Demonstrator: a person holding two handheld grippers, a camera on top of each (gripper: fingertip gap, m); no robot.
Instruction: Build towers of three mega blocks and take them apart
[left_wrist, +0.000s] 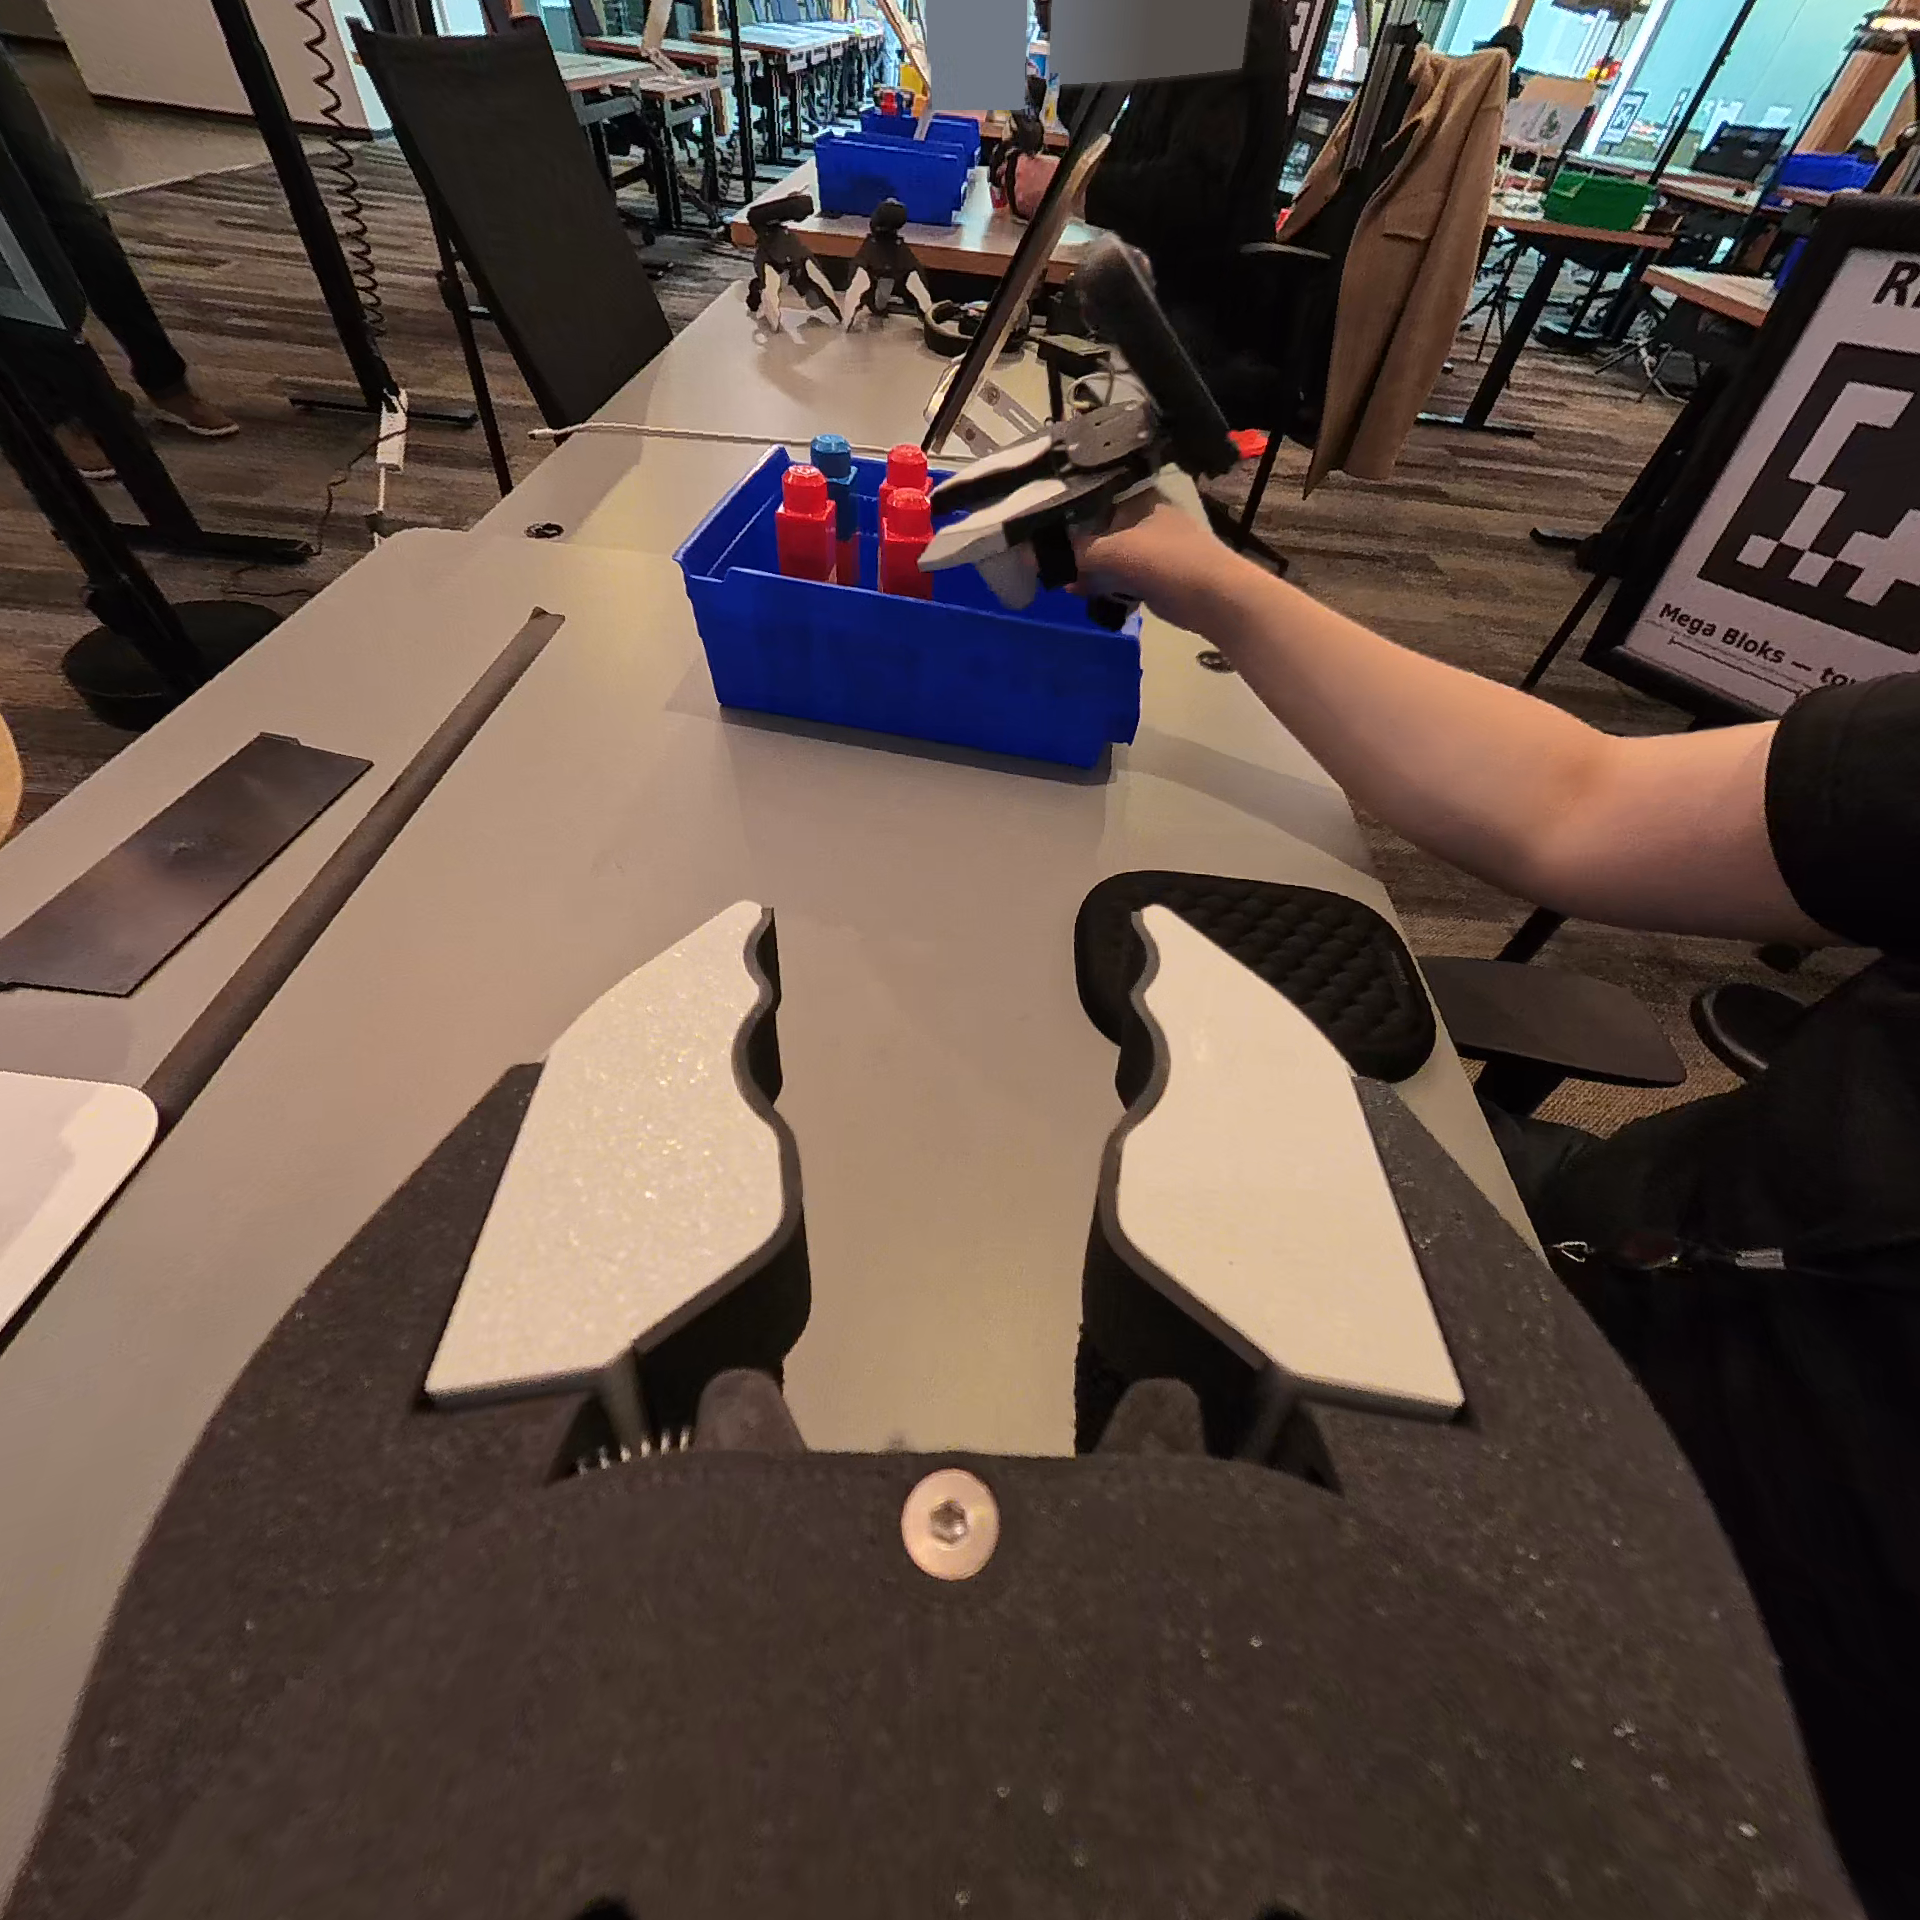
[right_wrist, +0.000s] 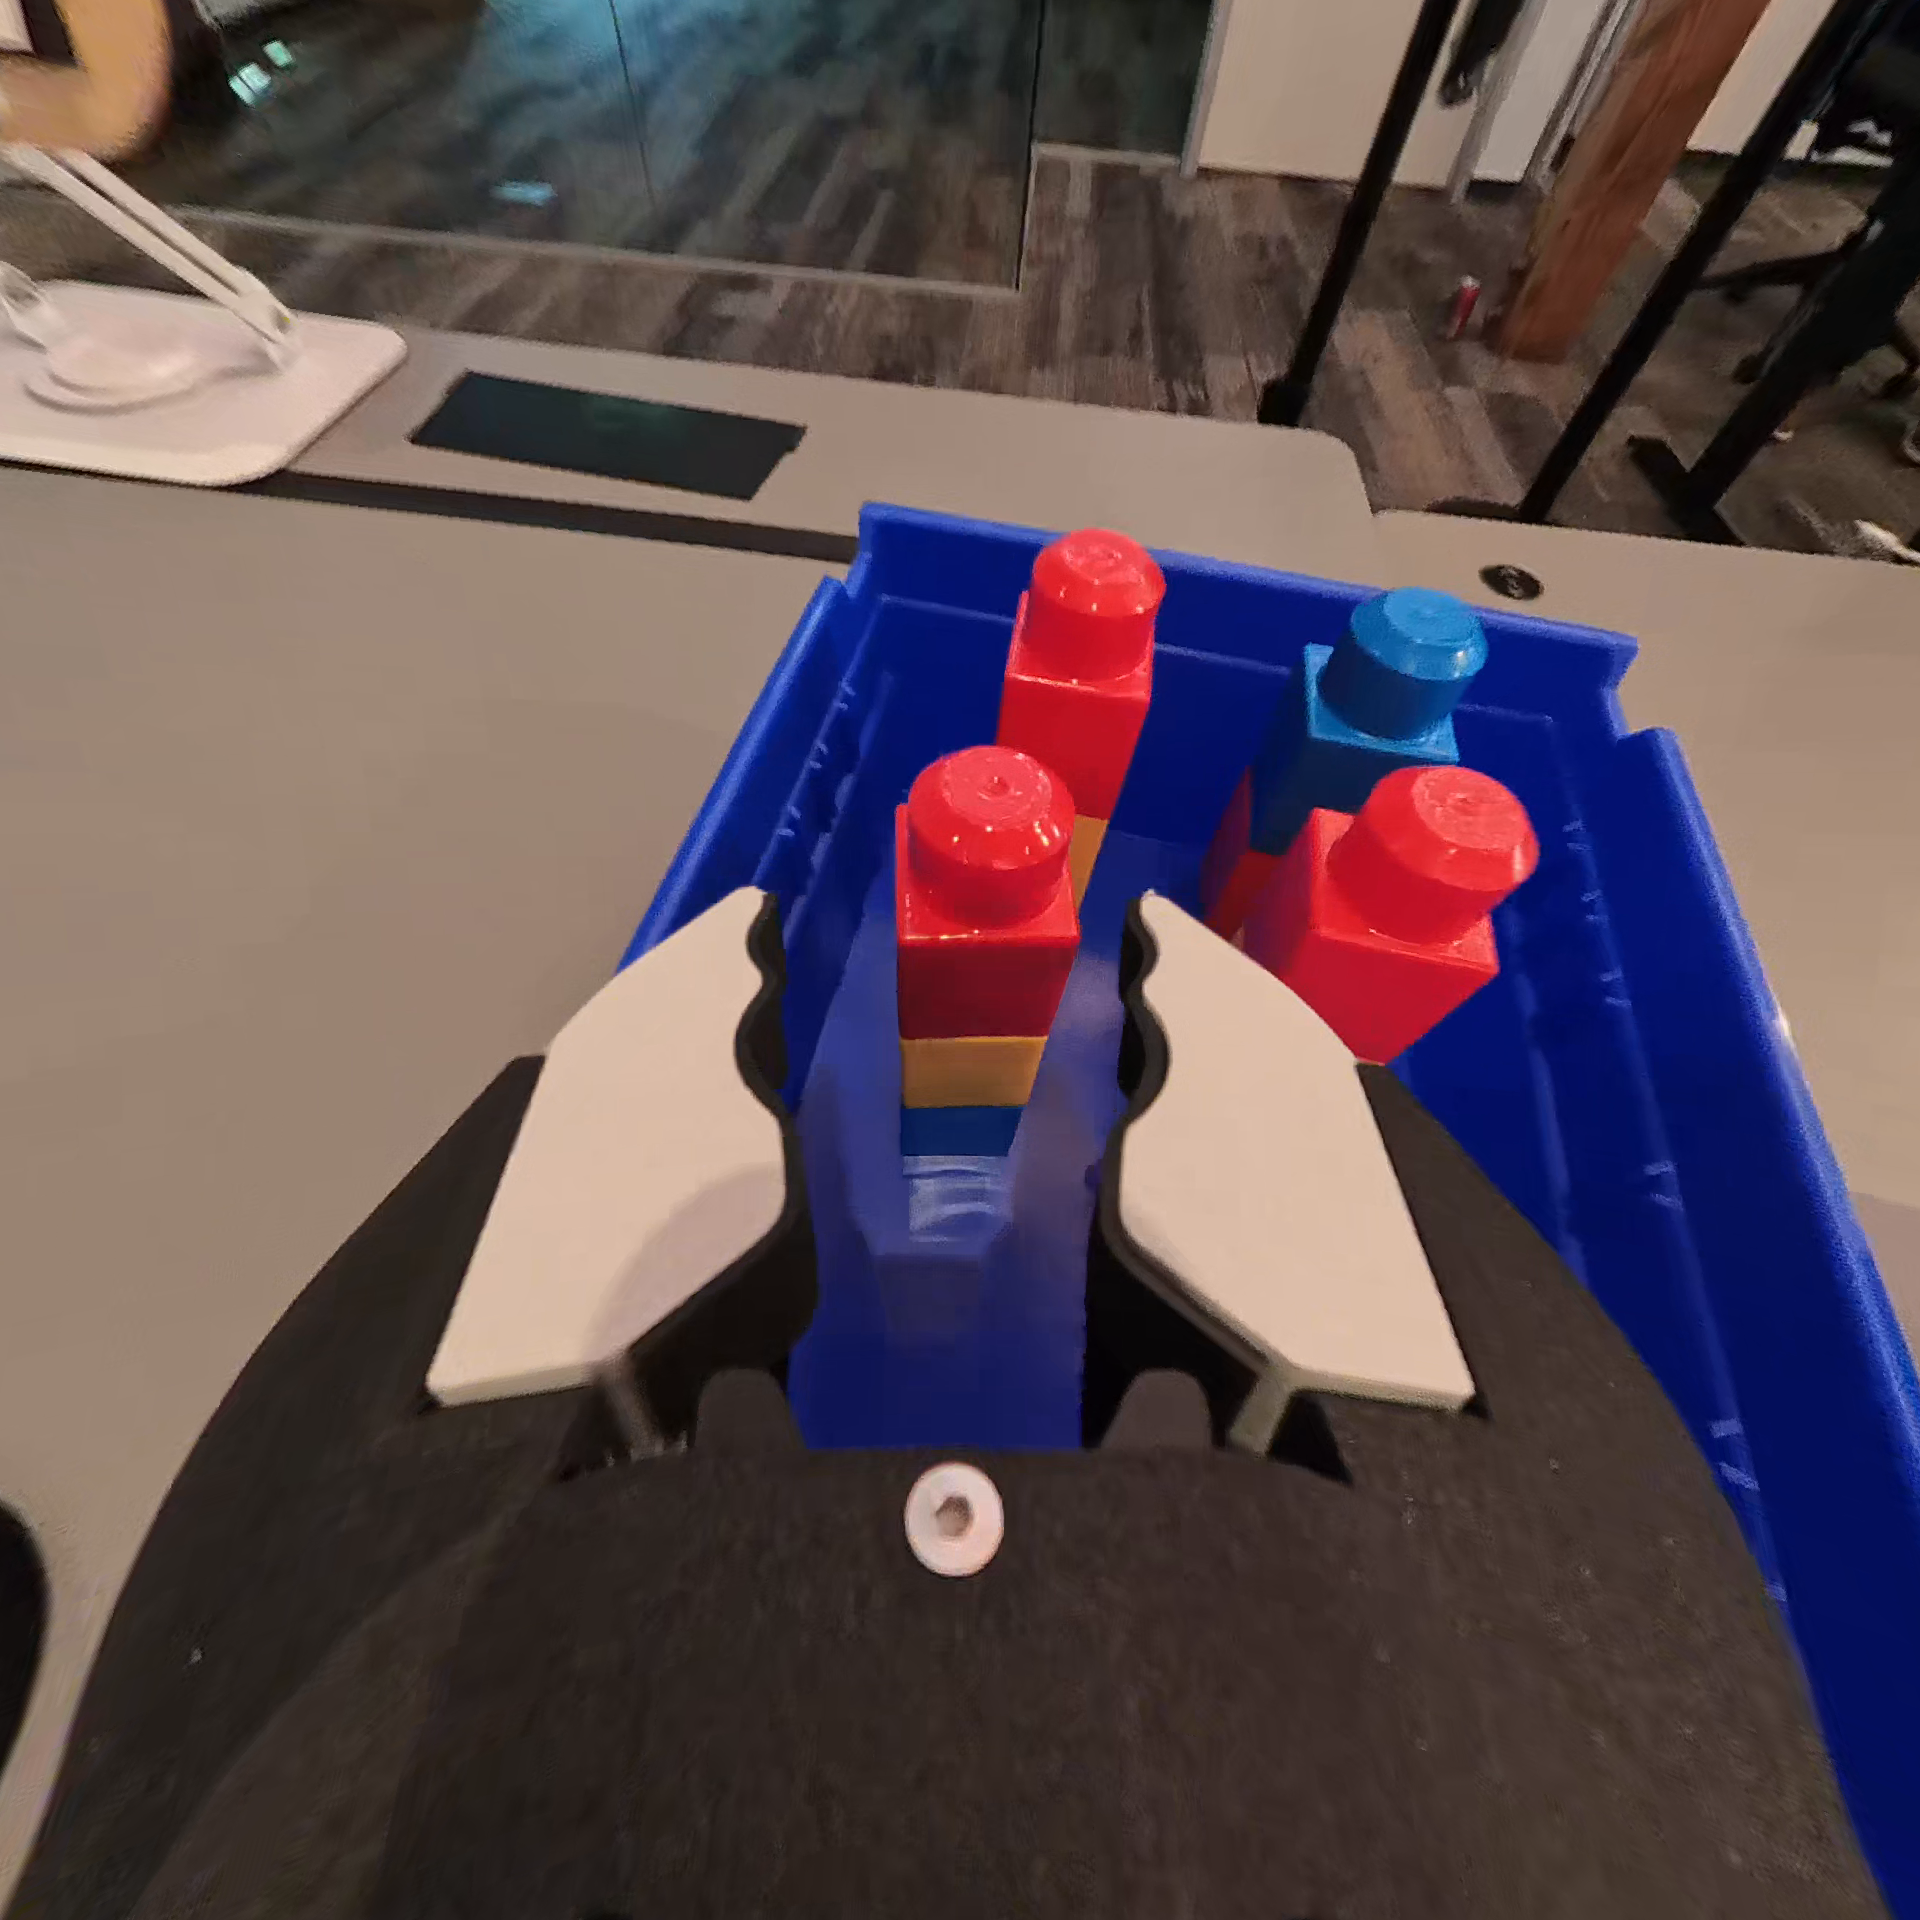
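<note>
A blue bin (left_wrist: 914, 665) stands on the grey table and holds several upright block towers. In the right wrist view the bin (right_wrist: 1621, 1039) holds a near tower with a red block on top (right_wrist: 982, 904), then yellow, then blue. A second red-topped tower (right_wrist: 1081, 675), a blue-topped tower (right_wrist: 1371, 717) and a third red-topped tower (right_wrist: 1392, 914) stand behind. My right gripper (right_wrist: 945, 914) is open, its jaws either side of the near tower without touching it; it also shows over the bin in the left wrist view (left_wrist: 961, 540). My left gripper (left_wrist: 951, 925) is open and empty above the bare table.
A black strip (left_wrist: 177, 862) and a groove lie on the table at left. A white lamp base (right_wrist: 166, 395) sits at the far left. A black chair back (left_wrist: 1288, 977) stands at the table's right edge. A signboard (left_wrist: 1808, 488) stands at right. Some 45 cm of space lies between my two pairs of fingers.
</note>
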